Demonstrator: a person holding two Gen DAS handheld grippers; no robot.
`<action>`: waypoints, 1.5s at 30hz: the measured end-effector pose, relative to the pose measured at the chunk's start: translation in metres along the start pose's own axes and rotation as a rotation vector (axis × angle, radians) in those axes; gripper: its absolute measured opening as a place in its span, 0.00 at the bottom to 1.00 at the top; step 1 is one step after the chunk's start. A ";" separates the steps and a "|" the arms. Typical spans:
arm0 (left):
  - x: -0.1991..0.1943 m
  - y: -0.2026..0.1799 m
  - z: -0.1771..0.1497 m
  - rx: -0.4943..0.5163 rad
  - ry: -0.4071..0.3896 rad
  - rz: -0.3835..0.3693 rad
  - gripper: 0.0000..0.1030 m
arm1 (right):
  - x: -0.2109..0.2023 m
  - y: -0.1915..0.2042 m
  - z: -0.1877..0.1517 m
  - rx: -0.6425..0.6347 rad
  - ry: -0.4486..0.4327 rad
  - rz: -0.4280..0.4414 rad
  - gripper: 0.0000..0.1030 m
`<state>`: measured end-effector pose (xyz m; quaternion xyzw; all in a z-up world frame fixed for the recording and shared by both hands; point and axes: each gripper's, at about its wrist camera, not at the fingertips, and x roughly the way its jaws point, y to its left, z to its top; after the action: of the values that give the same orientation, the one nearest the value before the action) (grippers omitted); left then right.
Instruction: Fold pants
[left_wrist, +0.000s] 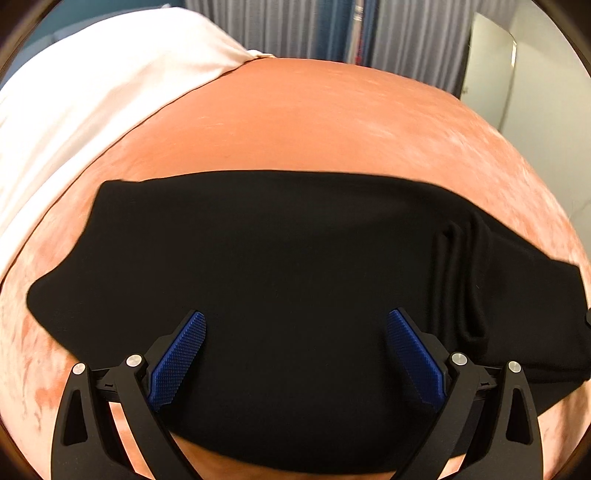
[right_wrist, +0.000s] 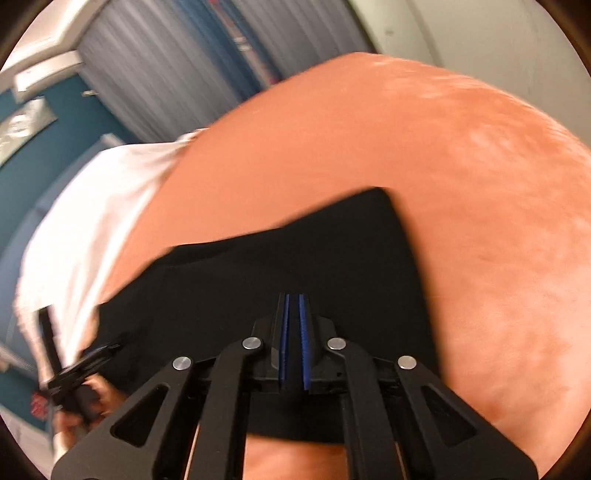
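So the black pants (left_wrist: 280, 266) are lying on the orange bedspread (left_wrist: 295, 122), already doubled into a wide slab, with the long axis running left to right across the left wrist view. There's a bunch of ridged folds at the right end (left_wrist: 465, 280). The left gripper (left_wrist: 295, 354) hangs right over the near edge, roughly the middle of the length, blue pads (left_wrist: 181, 362) spread wide with nothing between them. The right gripper (right_wrist: 293, 339) is pinched nearly shut, just a thin slit between its pads. It's over the pants too, but the cloth is black on black, so I can't tell if it's caught anything. My guess is the next fold goes end to end along that long axis, and the left one is better placed to pin the middle. No containers here, just a white sheet (left_wrist: 92, 92) past the bedspread and grey curtains (left_wrist: 266, 26) behind.
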<state>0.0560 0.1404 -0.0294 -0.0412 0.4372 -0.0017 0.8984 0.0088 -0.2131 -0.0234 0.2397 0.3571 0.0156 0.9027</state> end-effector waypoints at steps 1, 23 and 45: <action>-0.002 0.008 0.002 -0.012 -0.003 0.000 0.95 | 0.005 0.016 0.000 -0.051 0.016 -0.005 0.06; -0.011 0.225 -0.026 -0.681 0.047 -0.067 0.95 | 0.126 0.200 -0.028 -0.272 0.106 -0.028 0.06; -0.032 0.106 0.039 -0.371 -0.260 -0.242 0.15 | 0.178 0.169 0.008 -0.139 0.122 -0.033 0.06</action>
<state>0.0633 0.2501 0.0120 -0.2573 0.3027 -0.0235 0.9174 0.1712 -0.0312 -0.0566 0.1695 0.4135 0.0403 0.8937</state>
